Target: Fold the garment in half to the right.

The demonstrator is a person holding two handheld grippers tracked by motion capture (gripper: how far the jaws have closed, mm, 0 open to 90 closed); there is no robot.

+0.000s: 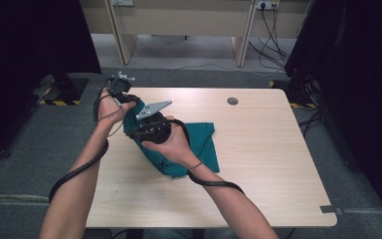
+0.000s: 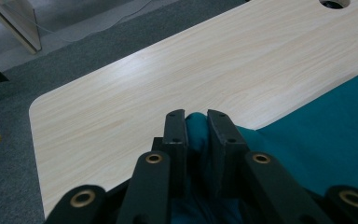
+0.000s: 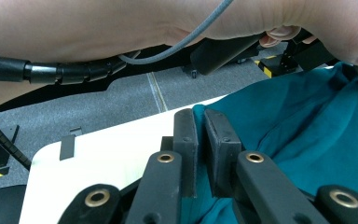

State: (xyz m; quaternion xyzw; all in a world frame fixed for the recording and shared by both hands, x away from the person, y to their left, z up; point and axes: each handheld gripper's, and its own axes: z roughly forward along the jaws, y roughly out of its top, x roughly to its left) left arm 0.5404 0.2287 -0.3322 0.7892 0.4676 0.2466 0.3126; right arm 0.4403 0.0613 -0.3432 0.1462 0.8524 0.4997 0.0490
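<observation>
A teal cloth (image 1: 204, 144) lies crumpled on the left half of the light wooden table (image 1: 273, 154). Both grippers hold its left part, lifted a little off the top. My left gripper (image 1: 131, 102) is at the cloth's far left corner; in the left gripper view its jaws (image 2: 196, 122) are pinched on a fold of the cloth (image 2: 335, 130). Just nearer sits my right gripper (image 1: 133, 132), topped by a grey plate. In the right gripper view its jaws (image 3: 200, 122) are closed on the edge of the cloth (image 3: 307, 126), with the left forearm (image 3: 121, 23) and its cable crossing above.
A round cable hole (image 1: 233, 101) sits at the back centre of the table. The table's left edge is right beside both grippers, with grey carpet (image 1: 40, 139) below. Wooden desks and cables stand at the back; dark curtains hang on both sides.
</observation>
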